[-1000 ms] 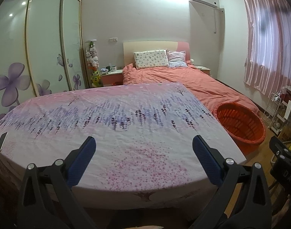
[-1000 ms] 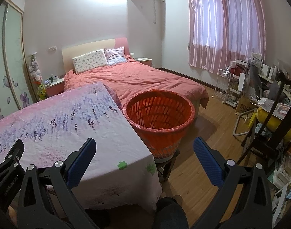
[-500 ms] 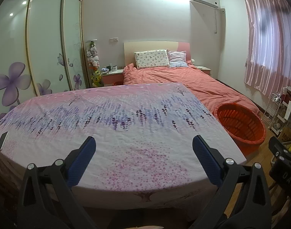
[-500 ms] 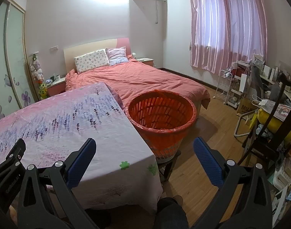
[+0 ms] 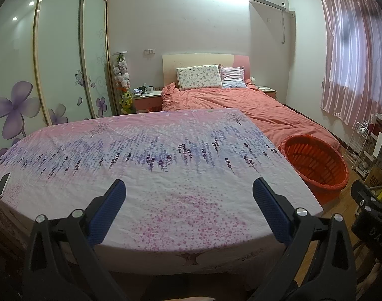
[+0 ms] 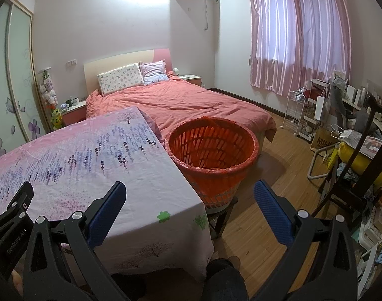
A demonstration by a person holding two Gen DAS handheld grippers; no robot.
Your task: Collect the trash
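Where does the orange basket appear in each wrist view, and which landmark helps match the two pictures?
Left wrist view: orange basket at right edge, beside the table.
Right wrist view: orange basket near centre, against the table's right side.
Shared landmark: the flowered tablecloth, also the bed behind.

Orange basket (image 6: 211, 150), pink (lavender-printed) tablecloth (image 5: 150, 165).

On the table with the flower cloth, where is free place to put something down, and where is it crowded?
Nearly the whole tablecloth is bare, from its near edge to the far edge by the bed. Only a phone lies at its left edge. The orange basket stands against its right side; the shelves and chair beyond are crowded.
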